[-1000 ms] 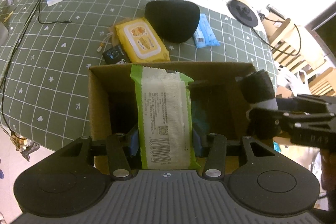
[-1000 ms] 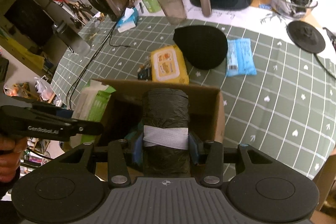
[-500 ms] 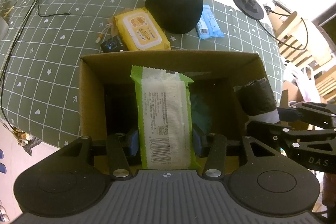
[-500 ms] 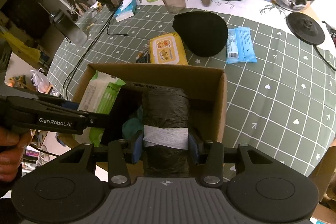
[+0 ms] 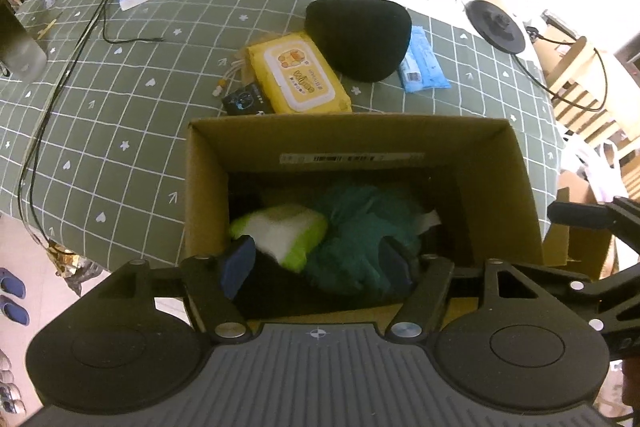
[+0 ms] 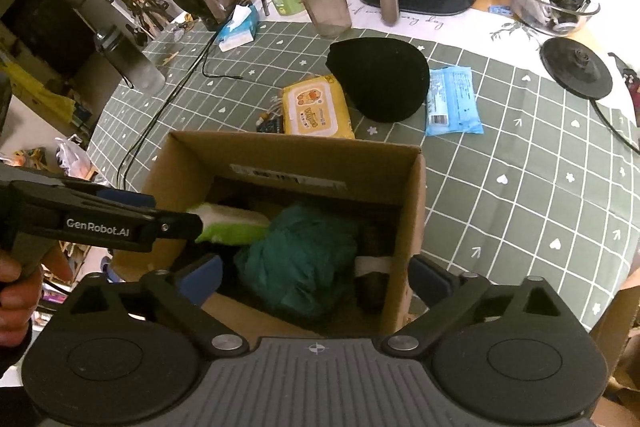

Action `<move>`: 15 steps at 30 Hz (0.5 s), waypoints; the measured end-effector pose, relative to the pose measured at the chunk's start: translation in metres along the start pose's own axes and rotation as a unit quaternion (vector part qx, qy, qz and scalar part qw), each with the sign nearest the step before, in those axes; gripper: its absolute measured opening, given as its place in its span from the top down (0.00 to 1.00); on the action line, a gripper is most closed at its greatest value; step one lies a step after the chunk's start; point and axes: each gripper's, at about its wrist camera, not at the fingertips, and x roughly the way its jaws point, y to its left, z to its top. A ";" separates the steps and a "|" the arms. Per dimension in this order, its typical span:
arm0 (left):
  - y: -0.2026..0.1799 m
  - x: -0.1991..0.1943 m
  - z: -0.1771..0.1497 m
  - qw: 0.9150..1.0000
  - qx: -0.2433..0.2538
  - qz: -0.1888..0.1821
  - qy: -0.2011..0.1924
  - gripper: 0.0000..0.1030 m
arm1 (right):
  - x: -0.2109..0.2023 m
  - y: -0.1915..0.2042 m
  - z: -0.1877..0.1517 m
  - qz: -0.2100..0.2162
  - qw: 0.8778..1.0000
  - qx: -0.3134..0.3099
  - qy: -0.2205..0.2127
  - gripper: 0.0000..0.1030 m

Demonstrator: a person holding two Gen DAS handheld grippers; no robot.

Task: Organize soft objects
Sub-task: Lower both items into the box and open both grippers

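Hovering: both tools sit over the open cardboard box (image 5: 208, 187) on the green checked tabletop (image 5: 120, 115)
Left tool (image 5: 316, 267): jaws opening, nothing pinched; green-and-white packet (image 5: 280, 231) lies loose below, inside the box
Right tool (image 6: 316, 277): jaws opening, spread wide, gripping nothing; black roll (image 6: 372, 267) rests in the box's right corner
Teal puff (image 6: 296, 259): in the box, between packet and roll
Outside the box: yellow wipes pack (image 6: 314, 107), black hat (image 6: 378, 79), blue packet (image 6: 452, 101)
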 end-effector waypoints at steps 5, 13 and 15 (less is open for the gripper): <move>0.000 -0.004 -0.005 1.000 -0.004 0.005 -0.002 0.34 | 0.001 0.004 -0.001 -0.012 1.000 -0.015 0.006 0.00; 0.003 -0.012 -0.014 1.000 -0.012 0.006 -0.010 0.34 | 0.000 0.014 -0.004 -0.040 0.998 -0.044 0.016 0.00; 0.004 -0.015 -0.017 1.000 -0.014 0.007 -0.013 0.34 | 0.001 0.016 -0.005 -0.055 0.997 -0.053 0.021 0.00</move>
